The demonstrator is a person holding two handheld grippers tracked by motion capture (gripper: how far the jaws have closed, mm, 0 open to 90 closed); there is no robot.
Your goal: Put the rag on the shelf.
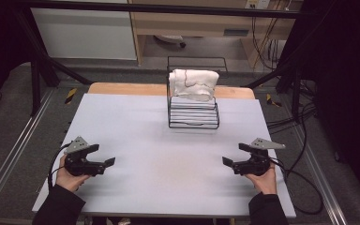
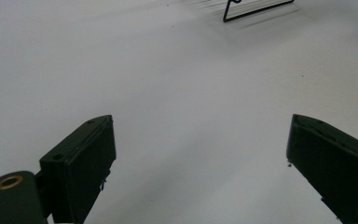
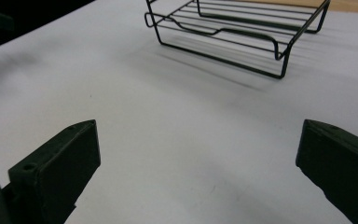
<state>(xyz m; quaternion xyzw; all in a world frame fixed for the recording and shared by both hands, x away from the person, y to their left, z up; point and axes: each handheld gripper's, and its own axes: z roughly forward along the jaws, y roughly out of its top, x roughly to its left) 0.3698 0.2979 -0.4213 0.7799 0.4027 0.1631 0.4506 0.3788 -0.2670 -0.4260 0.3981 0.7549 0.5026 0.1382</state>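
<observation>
A black wire rack [image 1: 193, 117] stands at the far middle of the white table [image 1: 159, 187]. A white cloth [image 1: 193, 83] lies bunched on the rack's upper tier. My left gripper [image 1: 104, 154] hovers at the near left, open and empty, pointing right. My right gripper [image 1: 232, 153] mirrors it at the near right, also open and empty. In the left gripper view the gripper [image 2: 200, 121] has its jaws wide apart over bare table, with a corner of the rack [image 2: 256, 10] far ahead. In the right gripper view the gripper [image 3: 199, 123] is spread wide, and the rack's lower shelf [image 3: 233, 32] lies ahead.
A strip of wooden tabletop [image 1: 122, 88] shows behind the white surface. Black frame posts [image 1: 37, 70] stand at both far sides. Cables [image 1: 300, 122] trail over the floor at the right. A wooden cabinet [image 1: 192, 23] is at the back.
</observation>
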